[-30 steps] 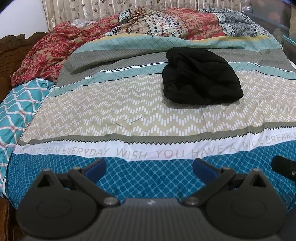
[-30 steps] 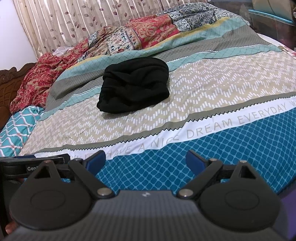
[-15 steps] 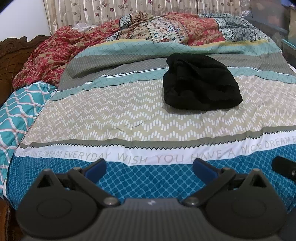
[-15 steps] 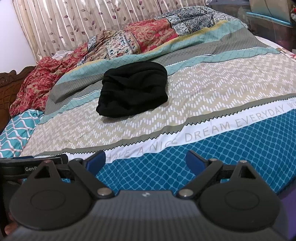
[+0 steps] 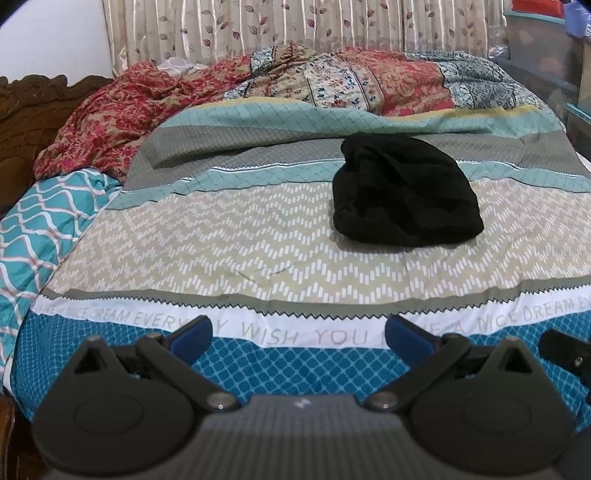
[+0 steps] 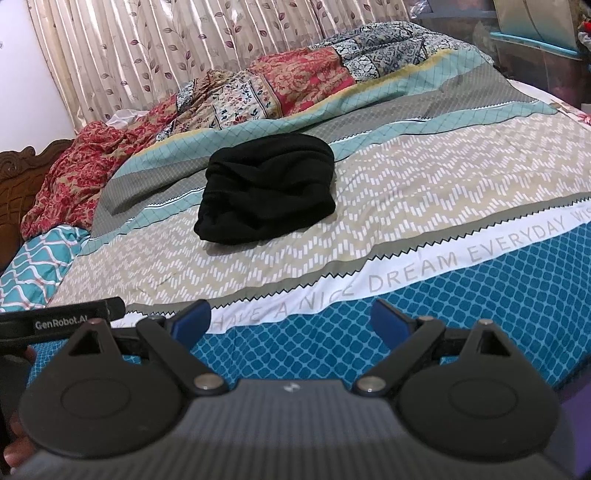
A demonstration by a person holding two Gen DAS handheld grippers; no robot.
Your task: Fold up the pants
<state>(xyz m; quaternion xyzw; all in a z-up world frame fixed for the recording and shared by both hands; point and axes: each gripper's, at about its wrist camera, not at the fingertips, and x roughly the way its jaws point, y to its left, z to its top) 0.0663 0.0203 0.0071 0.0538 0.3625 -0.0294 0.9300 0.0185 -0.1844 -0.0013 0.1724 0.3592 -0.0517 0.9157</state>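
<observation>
A: Where are the pants?

B: The black pants lie in a compact, rumpled bundle on the bed cover, at about one o'clock from the left gripper. From the right wrist they sit at about eleven o'clock. The bundle rests across the beige zigzag band and reaches the grey and teal stripes behind it.

A: Is either gripper touching them?

B: No. The left gripper hangs over the blue diamond-patterned band at the near edge of the bed, well apart from the bundle, its blue-padded fingers spread wide with nothing between them. The right gripper is likewise released and empty, over the same blue band and the white strip printed with "DREAM EVERYDAY".

A: What surrounds the cover?

B: At twelve o'clock a crumpled red floral quilt is heaped along the far side, with a leaf-print curtain behind it. At nine o'clock lies a teal wavy-patterned cloth beside a carved wooden bed frame. In the right wrist view, the left device's black body shows at nine o'clock.
</observation>
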